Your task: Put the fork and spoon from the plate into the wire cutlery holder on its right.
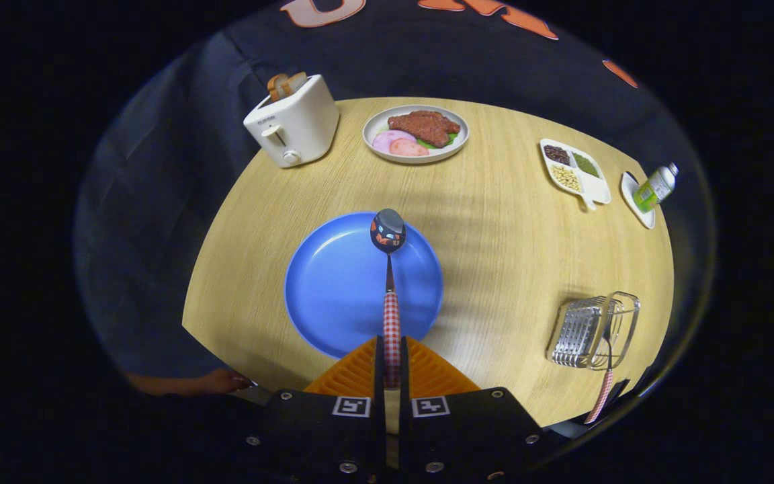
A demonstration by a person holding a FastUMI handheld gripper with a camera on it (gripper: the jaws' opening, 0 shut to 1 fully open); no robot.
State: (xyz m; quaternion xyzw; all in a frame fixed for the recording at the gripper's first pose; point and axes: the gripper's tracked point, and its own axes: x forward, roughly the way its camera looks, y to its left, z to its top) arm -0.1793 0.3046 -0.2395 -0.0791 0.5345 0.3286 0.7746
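- Here, starting at our far left, a person's hand (216,382) rests at the near edge of the counter (494,222), roughly at eight o'clock from the tongs.
- At about eleven o'clock we see a white toaster (293,124) with slices of toast (285,85) standing up out of its slots.
- Just ahead of the tongs lies the blue plate (340,289), bare of cutlery on its surface.
- We find the tongs (392,366) pressed together on the red-checked handle of the spoon (388,230), both fingers pinching it; the spoon points straight to twelve o'clock, its bowl held over the far rim of the blue plate.
- Beyond the spoon, near twelve o'clock, sits a white dish (416,134) holding a slab of meat, pink slices and a bit of green.
- Toward two o'clock we note a divided tray (575,167) with beans and seeds in its compartments.
- Just beside that tray a small white saucer (635,199) carries a tilted green bottle (656,186).
- At three o'clock, well apart from the blue plate, stands the wire cutlery holder (594,329); the fork (605,376) is already in it, its checked handle sticking out toward the near edge of the counter.
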